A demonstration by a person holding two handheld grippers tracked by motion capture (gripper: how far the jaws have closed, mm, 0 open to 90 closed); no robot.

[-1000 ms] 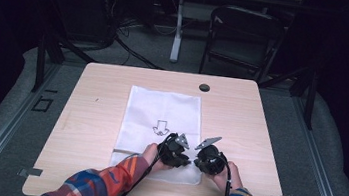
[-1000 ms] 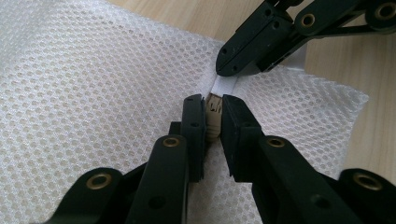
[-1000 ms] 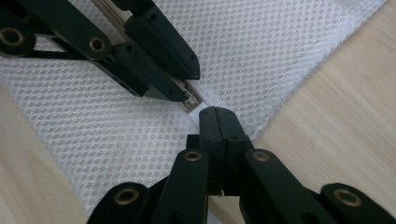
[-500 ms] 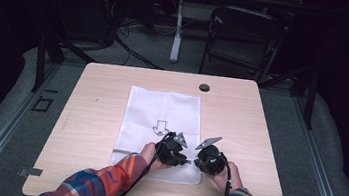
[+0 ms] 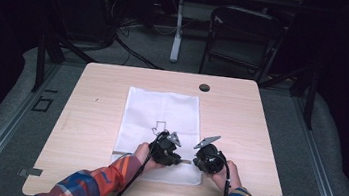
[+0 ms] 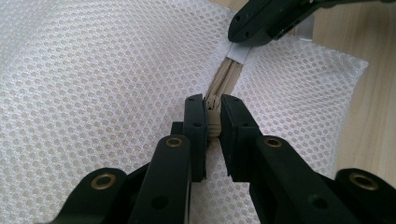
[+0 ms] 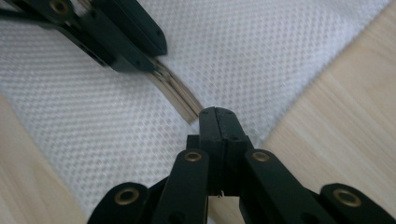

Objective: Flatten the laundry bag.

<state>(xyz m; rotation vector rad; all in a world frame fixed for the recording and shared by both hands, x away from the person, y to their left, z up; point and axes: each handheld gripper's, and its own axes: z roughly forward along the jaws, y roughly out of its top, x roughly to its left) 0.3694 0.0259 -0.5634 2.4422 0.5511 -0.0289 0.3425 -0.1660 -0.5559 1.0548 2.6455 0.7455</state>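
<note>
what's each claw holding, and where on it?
Left claw pinches the beige zipper of the white mesh bag at its slider. Right claw clamps the zipper's end at the bag's edge.

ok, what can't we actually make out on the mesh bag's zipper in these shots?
- Zipper slider: left gripper view, the left gripper is shut on it, so its shape and pull tab are covered.
- Zipper end: right gripper view, the shut right gripper covers it; whether fabric or tab is pinched is unclear.
- Mesh bag: high view, its near edge is hidden by both hands, and the zipper is too small to read.
</note>
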